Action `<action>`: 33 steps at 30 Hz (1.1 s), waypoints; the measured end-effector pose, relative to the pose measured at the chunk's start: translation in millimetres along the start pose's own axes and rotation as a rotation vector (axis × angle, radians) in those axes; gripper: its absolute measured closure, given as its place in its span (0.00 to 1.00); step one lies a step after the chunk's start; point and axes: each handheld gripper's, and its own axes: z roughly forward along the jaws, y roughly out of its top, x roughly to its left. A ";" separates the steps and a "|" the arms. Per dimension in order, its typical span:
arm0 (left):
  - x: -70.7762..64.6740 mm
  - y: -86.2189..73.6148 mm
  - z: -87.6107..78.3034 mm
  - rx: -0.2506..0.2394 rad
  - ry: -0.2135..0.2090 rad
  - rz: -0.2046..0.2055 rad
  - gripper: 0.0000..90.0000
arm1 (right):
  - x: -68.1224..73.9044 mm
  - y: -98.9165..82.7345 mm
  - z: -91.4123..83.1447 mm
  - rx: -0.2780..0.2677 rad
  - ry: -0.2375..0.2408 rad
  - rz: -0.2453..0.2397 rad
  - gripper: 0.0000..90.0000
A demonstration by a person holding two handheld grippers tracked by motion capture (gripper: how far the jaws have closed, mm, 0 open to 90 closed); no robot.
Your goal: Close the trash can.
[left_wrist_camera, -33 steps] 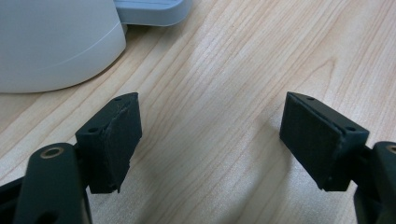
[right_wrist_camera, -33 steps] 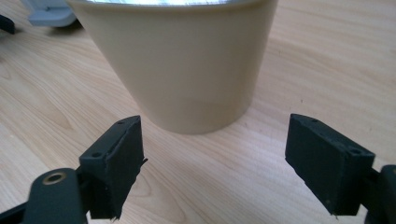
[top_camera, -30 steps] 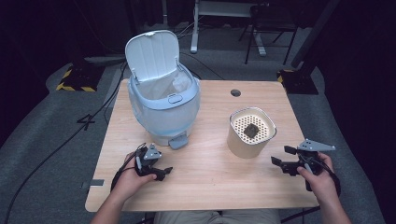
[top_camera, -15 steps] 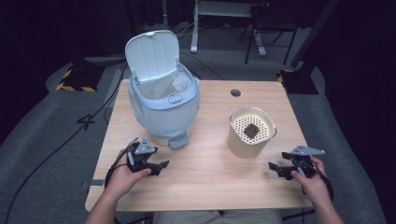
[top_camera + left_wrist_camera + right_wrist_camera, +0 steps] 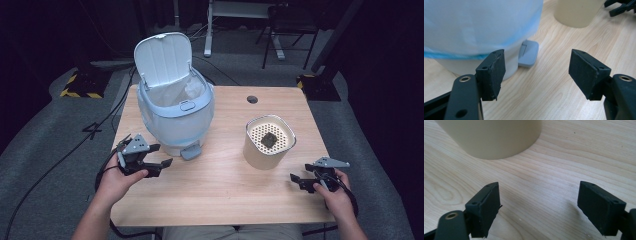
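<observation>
A pale blue pedal bin (image 5: 175, 115) stands at the table's back left with its lid (image 5: 162, 60) up and a white liner inside. Its grey pedal (image 5: 191, 151) faces the front. My left gripper (image 5: 161, 155) hovers just left of the pedal (image 5: 528, 53), open; its jaws have just been closing a little with nothing between them (image 5: 536, 65). A beige perforated-top container (image 5: 267, 150) holds a dark lump (image 5: 269, 140). My right gripper (image 5: 295, 180) sits low to its front right, open; its jaws have just been opening over bare wood (image 5: 539, 200).
The wooden table (image 5: 225, 200) has a cable hole (image 5: 252, 99) near its back edge. Bare wood lies between the bin and the beige container (image 5: 491, 137). Cables run over the grey floor at the left, and chair and desk legs stand behind.
My left hand has lifted its gripper up and slightly left, off the table beside the bin. The right gripper has sunk a little toward the tabletop.
</observation>
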 end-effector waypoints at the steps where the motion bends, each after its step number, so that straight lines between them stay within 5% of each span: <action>1: 0.3 6.2 -8.0 -0.004 -0.001 0.010 0.34 | -1.3 -1.3 1.6 0.004 -0.007 -0.003 0.21; 7: 4.5 21.3 -30.7 -0.056 0.001 0.003 0.33 | 0.5 -4.2 7.8 0.004 -0.050 -0.034 0.19; 22: 28.1 59.9 -67.4 -0.231 0.029 -0.030 0.31 | 3.8 -3.8 9.3 0.006 -0.073 -0.014 0.17; 30: 41.8 86.6 -81.1 -0.310 0.110 -0.042 0.30 | 3.7 -3.8 9.4 0.005 -0.073 -0.015 0.17; 33: 47.6 101.3 -83.7 -0.302 0.180 -0.015 0.22 | 3.8 -3.8 9.4 0.005 -0.073 -0.013 0.17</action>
